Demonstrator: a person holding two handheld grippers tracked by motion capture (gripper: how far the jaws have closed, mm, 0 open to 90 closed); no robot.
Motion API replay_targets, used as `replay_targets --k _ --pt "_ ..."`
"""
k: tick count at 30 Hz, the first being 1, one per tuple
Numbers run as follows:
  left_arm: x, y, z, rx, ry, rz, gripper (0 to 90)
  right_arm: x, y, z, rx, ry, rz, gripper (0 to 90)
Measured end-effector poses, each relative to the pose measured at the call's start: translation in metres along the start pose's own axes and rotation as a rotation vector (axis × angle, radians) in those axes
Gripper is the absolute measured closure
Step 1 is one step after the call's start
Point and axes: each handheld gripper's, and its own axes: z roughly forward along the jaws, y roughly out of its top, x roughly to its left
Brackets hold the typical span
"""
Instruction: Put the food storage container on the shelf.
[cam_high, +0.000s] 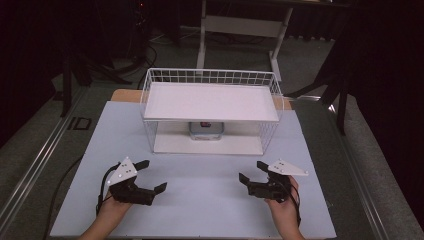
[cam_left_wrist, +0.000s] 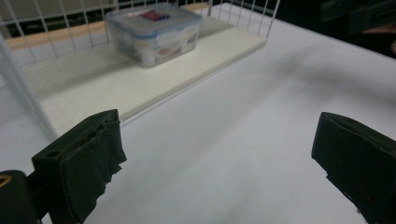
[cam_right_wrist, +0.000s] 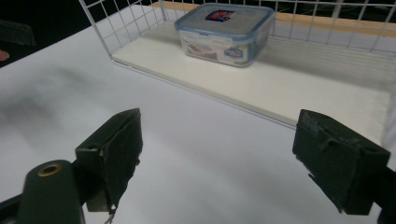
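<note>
Both the left gripper (cam_high: 152, 176) and right gripper (cam_high: 251, 171) rest spread and empty on the table (cam_high: 200, 200), facing a clip-lid food container (cam_high: 205, 130) on the wire rack's (cam_high: 150, 90) lower shelf. A clean retrieval likely means reaching in low beneath the upper shelf.

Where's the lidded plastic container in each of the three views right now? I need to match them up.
High view: container centre, on the lower shelf, under the top shelf.
Left gripper view: container upper left of centre.
Right gripper view: container top, right of centre.
Shared landmark: white wire rack.
</note>
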Motion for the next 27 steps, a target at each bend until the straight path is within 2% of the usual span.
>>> replay_targets --k 3,6,10,13,15,17,21,23,25,26,27 --pt "0.001 -0.003 -0.002 -0.001 -0.003 -0.012 3.0 -0.004 -0.004 -0.007 0.009 -0.005 -0.010 15.9" --pt "0.002 -0.004 -0.004 -0.001 0.008 -0.030 3.0 -0.008 -0.009 -0.012 0.008 -0.012 0.006 15.8" --pt "0.002 -0.008 -0.007 0.000 0.037 -0.019 3.0 -0.012 -0.016 -0.014 0.022 -0.019 0.007 15.8" --pt "0.005 -0.013 -0.008 0.001 0.044 -0.046 3.0 -0.017 -0.019 -0.014 0.009 -0.025 0.015 15.7" --pt "0.007 -0.015 -0.009 0.018 0.062 -0.049 3.0 -0.019 -0.020 -0.014 0.013 -0.030 0.009 15.7" --pt "0.009 -0.016 -0.011 0.014 0.072 -0.056 3.0 -0.021 -0.022 -0.015 0.017 -0.043 -0.013 15.7" --pt "0.010 -0.014 -0.017 0.001 0.119 -0.040 3.0 -0.024 -0.025 -0.016 0.018 -0.046 -0.035 15.3" --pt "0.012 -0.014 -0.018 -0.006 0.146 -0.049 3.0 -0.027 -0.026 -0.015 0.014 -0.047 -0.023 15.3" --pt "0.013 -0.014 -0.019 -0.009 0.152 -0.054 3.0 -0.029 -0.028 -0.015 0.012 -0.047 -0.010 15.3" --pt "0.013 -0.014 -0.019 0.001 0.174 -0.055 3.0 -0.030 -0.028 -0.015 0.014 -0.047 -0.005 15.3" --pt "0.014 -0.014 -0.018 0.002 0.177 -0.059 3.0 -0.031 -0.029 -0.015 0.015 -0.044 -0.001 15.3"
